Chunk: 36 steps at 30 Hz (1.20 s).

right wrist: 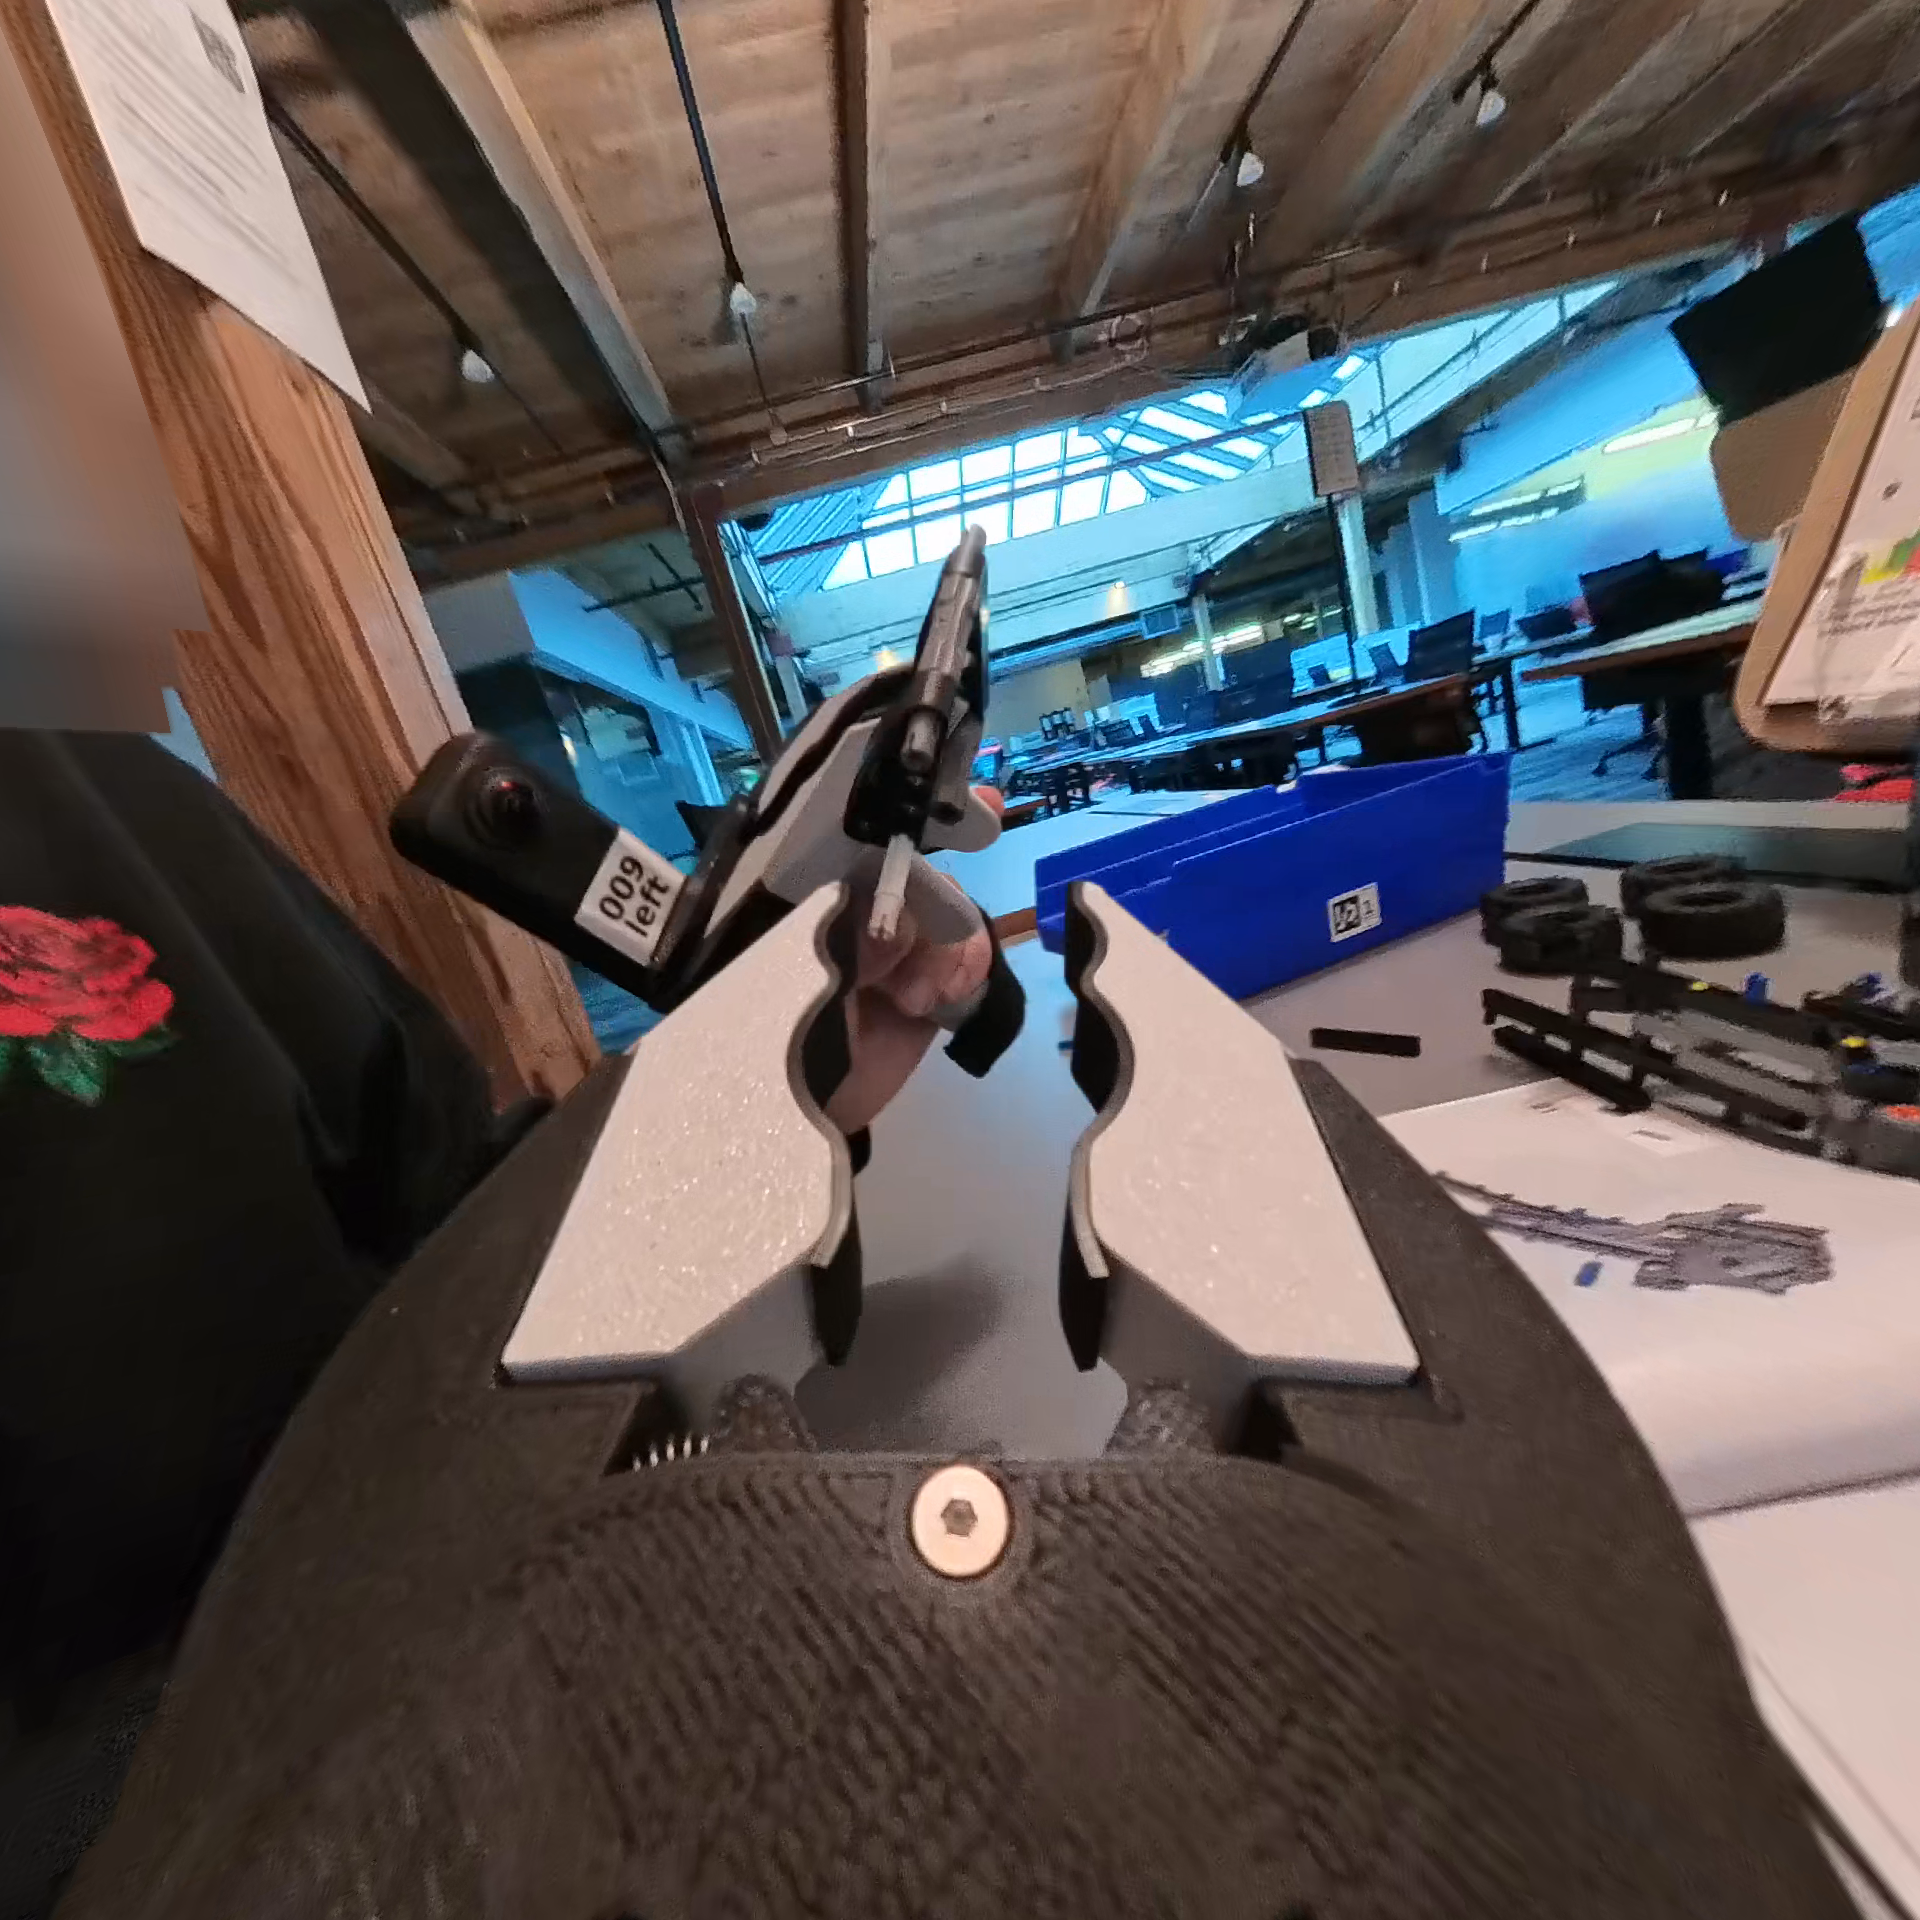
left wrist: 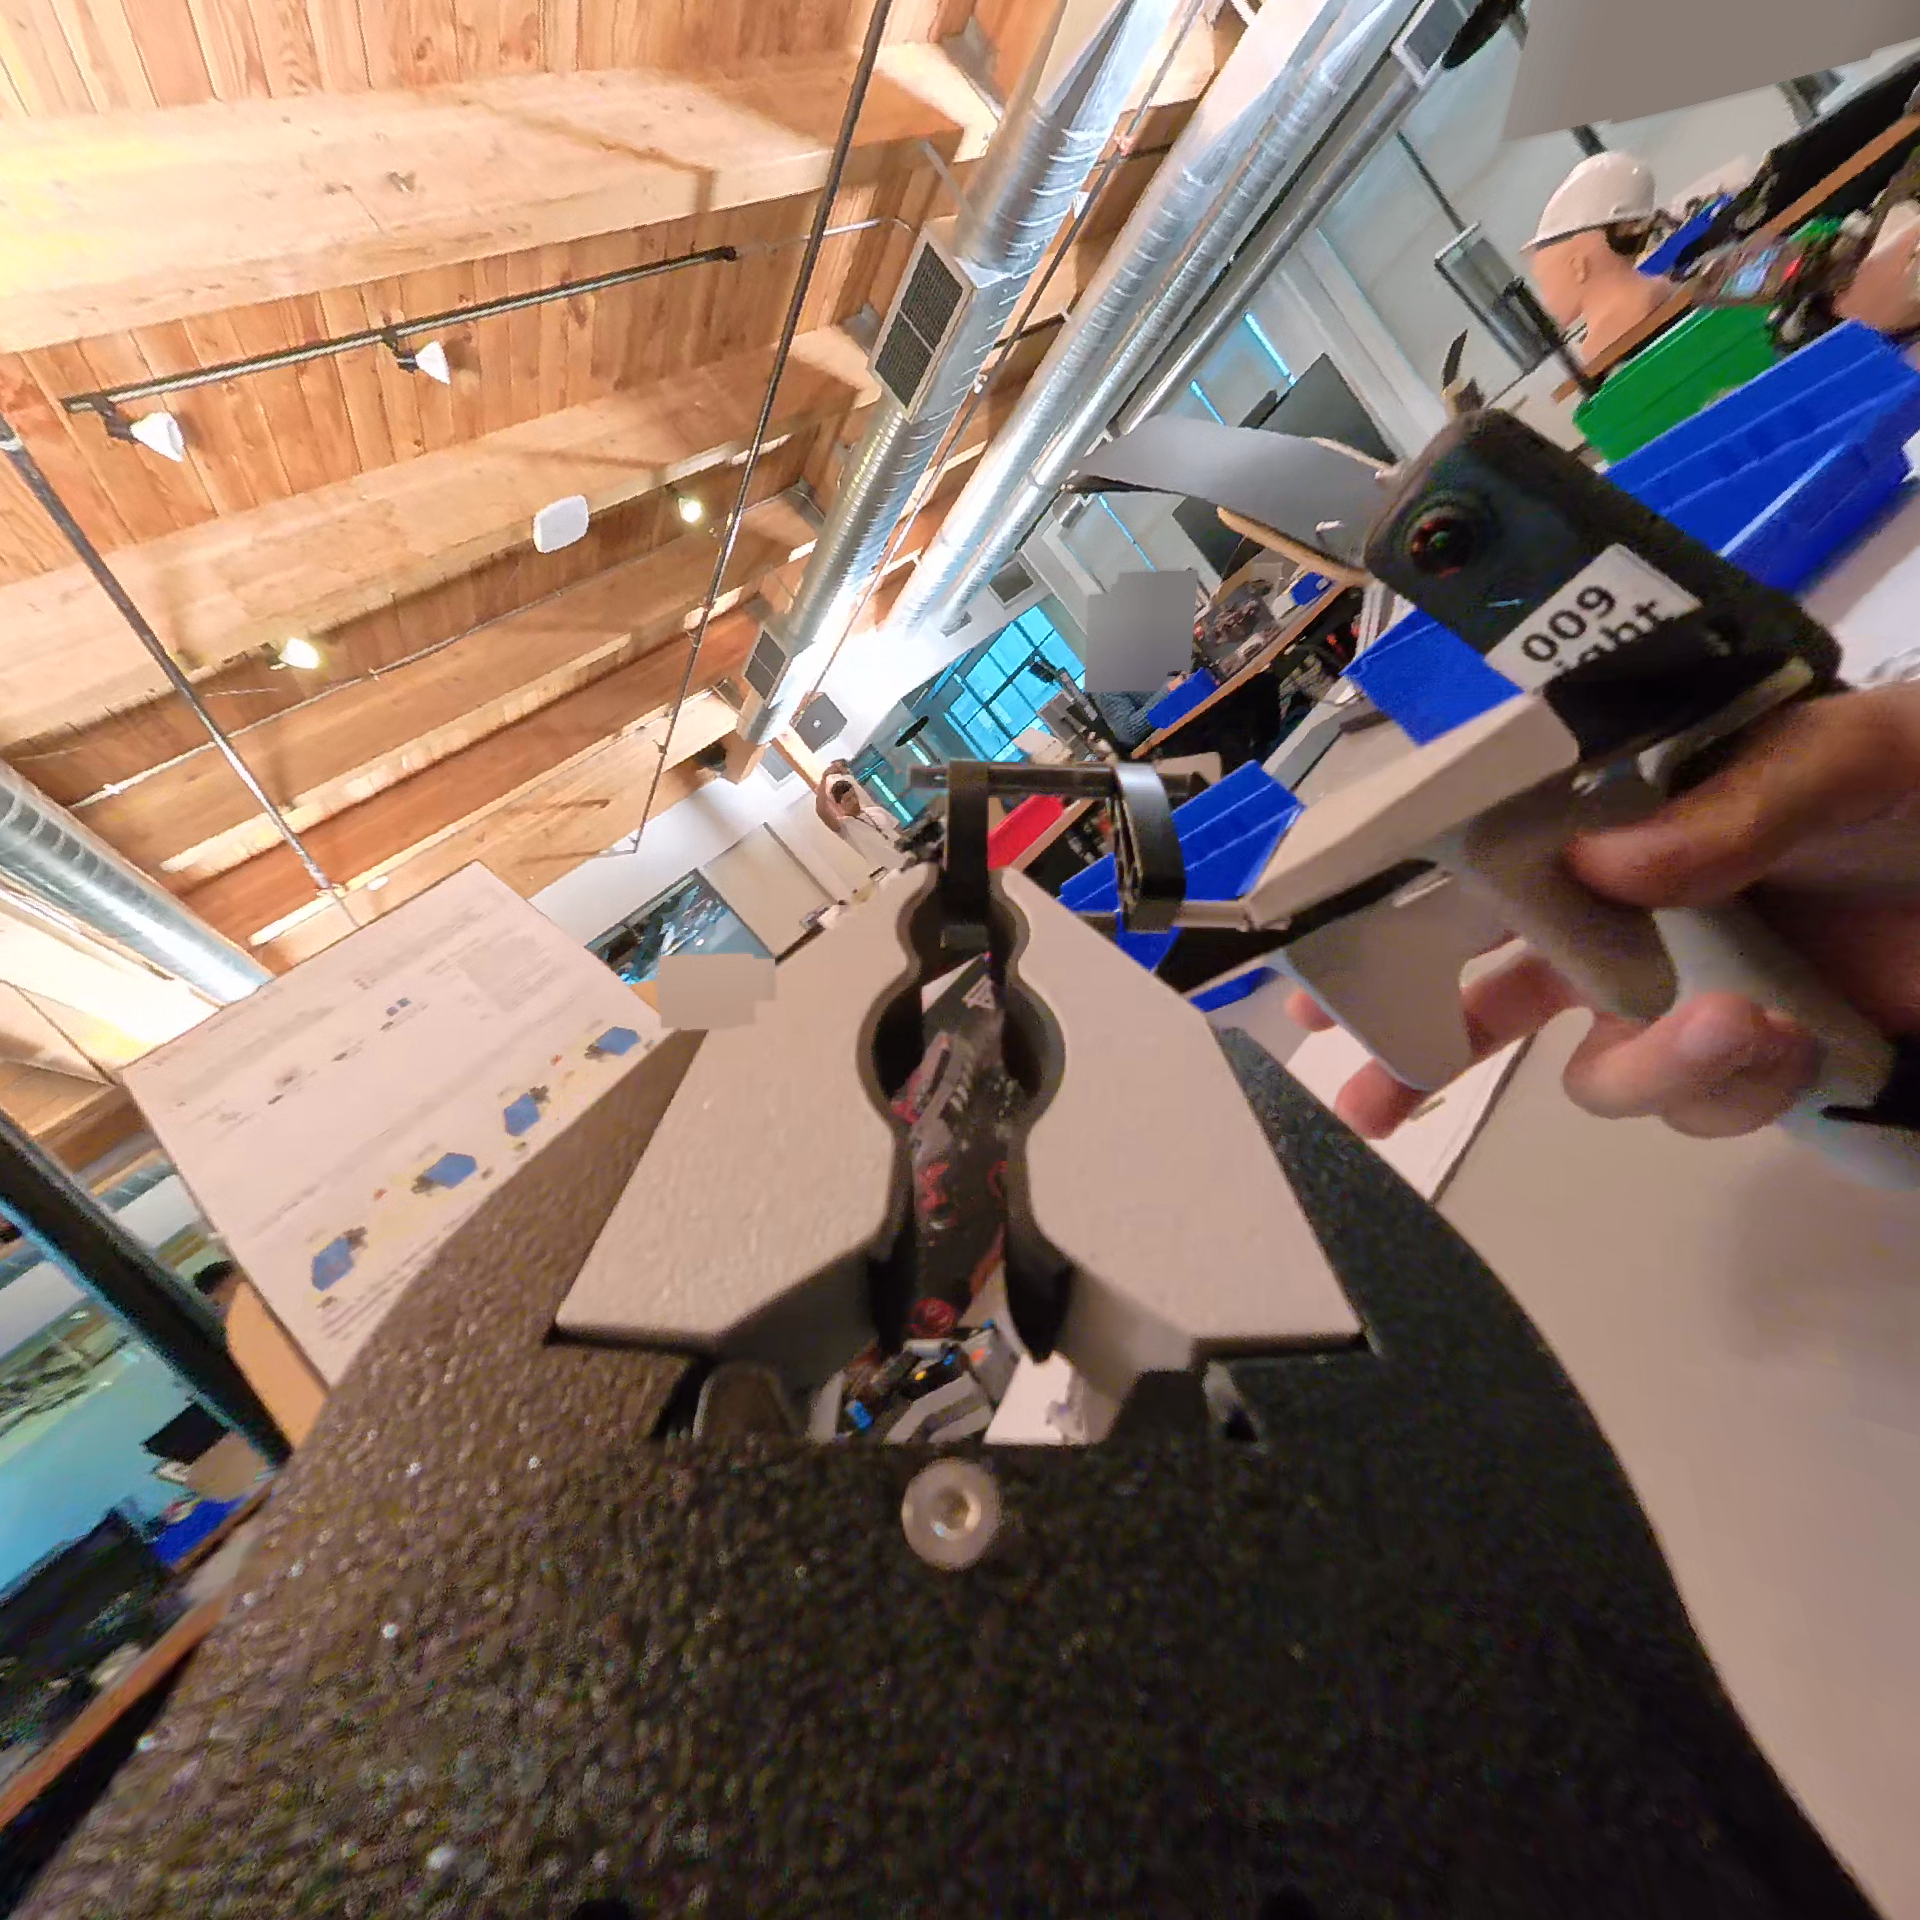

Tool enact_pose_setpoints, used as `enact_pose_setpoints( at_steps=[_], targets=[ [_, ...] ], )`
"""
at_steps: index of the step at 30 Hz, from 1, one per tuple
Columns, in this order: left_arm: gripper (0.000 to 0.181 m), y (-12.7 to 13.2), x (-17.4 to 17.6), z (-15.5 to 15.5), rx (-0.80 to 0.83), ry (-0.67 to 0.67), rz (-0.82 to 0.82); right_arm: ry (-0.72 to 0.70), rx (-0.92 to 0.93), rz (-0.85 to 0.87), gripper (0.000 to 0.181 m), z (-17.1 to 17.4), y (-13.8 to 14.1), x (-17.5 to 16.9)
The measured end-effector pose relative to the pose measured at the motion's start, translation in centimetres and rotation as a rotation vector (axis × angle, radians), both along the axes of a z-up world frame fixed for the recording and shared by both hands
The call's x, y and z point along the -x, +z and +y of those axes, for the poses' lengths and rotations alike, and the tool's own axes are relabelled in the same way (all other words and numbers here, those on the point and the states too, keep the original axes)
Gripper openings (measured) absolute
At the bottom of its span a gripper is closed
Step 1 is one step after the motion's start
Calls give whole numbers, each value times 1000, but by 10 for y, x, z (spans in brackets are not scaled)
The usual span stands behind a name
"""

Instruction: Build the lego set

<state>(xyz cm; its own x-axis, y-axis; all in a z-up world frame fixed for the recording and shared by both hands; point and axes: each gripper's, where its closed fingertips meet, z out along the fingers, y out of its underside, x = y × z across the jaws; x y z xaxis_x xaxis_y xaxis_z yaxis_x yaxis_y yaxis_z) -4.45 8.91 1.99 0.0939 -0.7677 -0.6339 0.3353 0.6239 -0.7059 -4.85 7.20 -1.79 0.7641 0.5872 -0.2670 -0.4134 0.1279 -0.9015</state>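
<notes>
The left gripper [left wrist: 961,914] is clamped on a small black lego assembly [left wrist: 1049,821], a thin frame with an axle sticking out sideways, held up in the air well above the table [right wrist: 1714,1382]. The right gripper [right wrist: 961,925] has its jaws apart and empty, its tips just beside the grey axle end [right wrist: 891,888] that hangs from the assembly. The piece looks light, stiff and brittle at its joints, with smooth plastic that could twist in a grip; I judge the safest hold is across the flat beam, not the thin axle. The rest of the set, a long black chassis [right wrist: 1704,1049] and tyres [right wrist: 1631,914], lies on the table right of the assembly, beside a blue bin [right wrist: 1278,883].
</notes>
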Motion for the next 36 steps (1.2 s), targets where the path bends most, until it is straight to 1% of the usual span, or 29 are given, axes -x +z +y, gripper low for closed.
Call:
enact_pose_setpoints(
  at_steps=[3, 6, 8, 9, 10, 12, 14, 17, 18, 19, 20, 22, 24, 25, 27, 29, 32, 36],
  targets=[
    [5, -1, 0, -3, 108, -97, 27, 23, -31, -84, 35, -6, -3, 8],
    [5, -5, -2, -1, 304, -216, 70, 58, -102, -96, 36, -16, 7, 15],
    [6, -10, -5, 1, 436, -297, 113, 49, -137, -96, 36, -20, 13, 14],
    [5, -14, -7, 3, 507, -330, 146, 20, -131, -104, 34, -18, 13, 10],
    [5, -19, -10, 7, 569, -348, 182, -20, -110, -124, 37, -15, 10, 5],
    [6, -28, -14, 16, 634, -336, 235, -121, -71, -219, 48, -11, 4, -7],
    [5, -39, -16, 22, 590, -282, 294, -234, -48, -380, 61, -14, 2, -18],
    [5, -61, -20, 23, 384, -153, 436, -348, 38, -750, 73, -15, -15, -21],
    [6, -66, -21, 21, 306, -123, 467, -370, 62, -862, 76, -14, -21, -19],
    [6, -67, -21, 19, 237, -102, 480, -390, 81, -954, 83, -11, -25, -16],
    [6, -67, -21, 17, 180, -85, 483, -413, 83, -1033, 83, -8, -28, -14],
    [6, -68, -20, 13, 93, -70, 493, -407, 53, -1155, 77, -5, -35, -2],
    [6, -72, -19, 12, 42, -52, 524, -424, -9, -1265, 70, -3, -36, 6],
    [6, -74, -18, 12, 23, -46, 546, -436, -25, -1316, 68, -1, -37, 8],
    [6, -76, -16, 13, -9, -33, 565, -423, 5, -1406, 67, 0, -47, 9],
    [6, -77, -14, 14, -22, -28, 584, -404, 15, -1481, 58, 2, -56, 11],
    [6, -77, -13, 11, -35, -36, 603, -423, 14, -1525, 39, 6, -61, 11],
    [6, -79, -12, 10, -53, -33, 621, -429, -17, -1514, 35, 10, -60, 15]
  ],
)
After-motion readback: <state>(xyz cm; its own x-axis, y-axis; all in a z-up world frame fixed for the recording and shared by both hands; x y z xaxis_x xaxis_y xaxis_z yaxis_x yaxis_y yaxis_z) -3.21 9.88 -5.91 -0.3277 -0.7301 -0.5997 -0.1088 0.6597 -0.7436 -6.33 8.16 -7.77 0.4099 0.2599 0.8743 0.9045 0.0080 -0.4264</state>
